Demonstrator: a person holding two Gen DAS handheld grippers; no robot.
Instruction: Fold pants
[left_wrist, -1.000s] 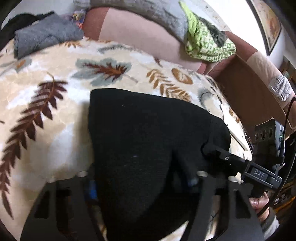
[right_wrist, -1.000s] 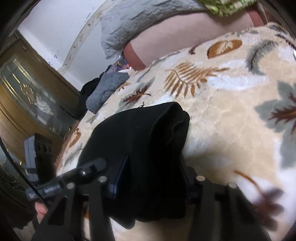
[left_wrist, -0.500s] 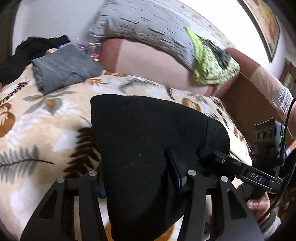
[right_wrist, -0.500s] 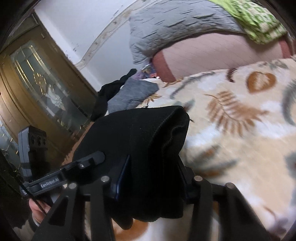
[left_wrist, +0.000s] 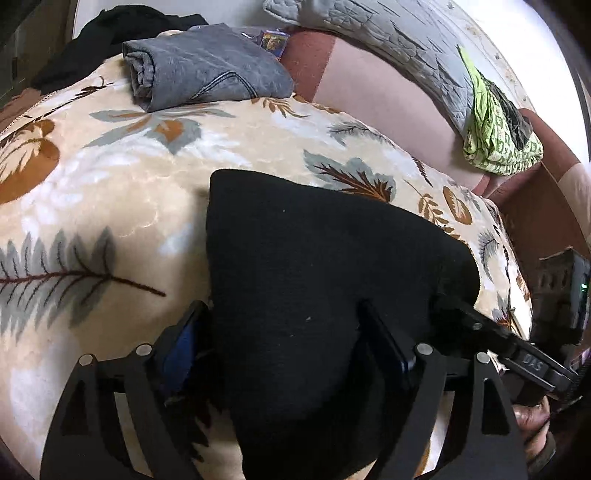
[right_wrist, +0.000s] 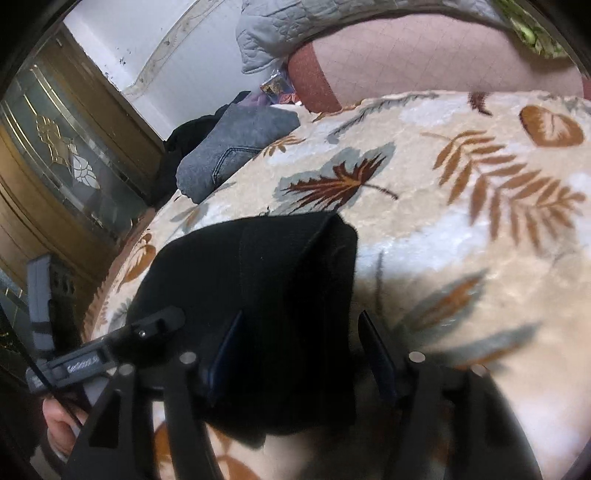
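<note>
Both tongs are clamped on the folded black pants, which lie on the leaf-patterned blanket of the bed. The left tongs grip the near edge with cloth bunched between the fingers; the right tongs pinch the same bundle at its other side. Beyond the tongs, well apart from them, folded grey jeans sit near a grey quilted pillow.

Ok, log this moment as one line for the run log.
step: folding | item: black pants on leaf-print blanket | left gripper: shut on pants | right gripper: shut on pants | nearby: folded grey jeans
</note>
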